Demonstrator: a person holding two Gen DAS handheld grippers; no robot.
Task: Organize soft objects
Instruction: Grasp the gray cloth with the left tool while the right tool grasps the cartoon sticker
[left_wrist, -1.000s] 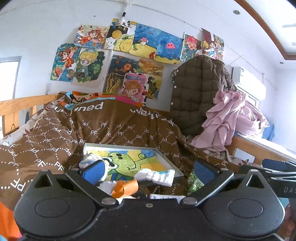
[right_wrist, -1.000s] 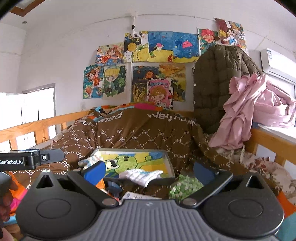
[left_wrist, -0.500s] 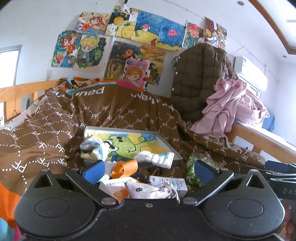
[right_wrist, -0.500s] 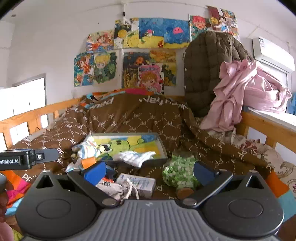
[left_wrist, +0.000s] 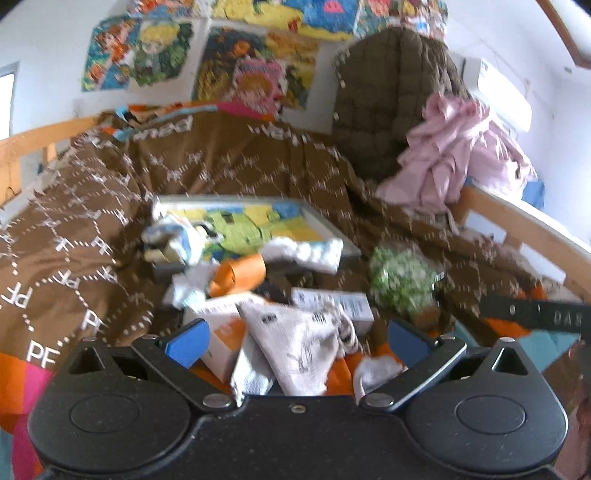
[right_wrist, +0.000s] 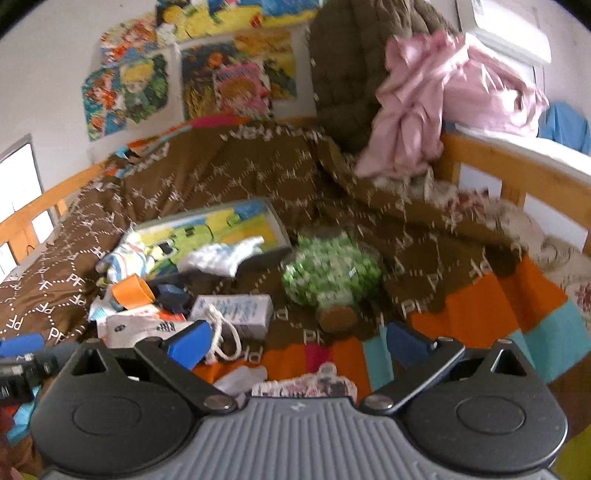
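A pile of small things lies on a brown quilt (left_wrist: 92, 221). A grey tray (left_wrist: 325, 229) with a cartoon picture holds a white sock (left_wrist: 314, 251) and a striped sock (left_wrist: 173, 236). A white drawstring pouch (left_wrist: 295, 343) lies between the fingers of my open left gripper (left_wrist: 299, 341). A green fuzzy plush (right_wrist: 332, 273) lies ahead of my open right gripper (right_wrist: 295, 343), whose blue pads frame bare quilt. An orange cup (right_wrist: 131, 291) and small white boxes (right_wrist: 236, 310) lie in the heap. Both views are blurred.
A brown quilted jacket (left_wrist: 391, 103) and pink cloth (left_wrist: 461, 147) hang over the wooden bed rail (left_wrist: 517, 229) on the right. Cartoon posters (left_wrist: 240, 70) cover the wall. The left gripper's edge (right_wrist: 22, 365) shows at left in the right wrist view.
Both grippers have tilted down and moved closer to the heap. The pouch, boxes and green plush have come into view near the fingers. Both stay open.
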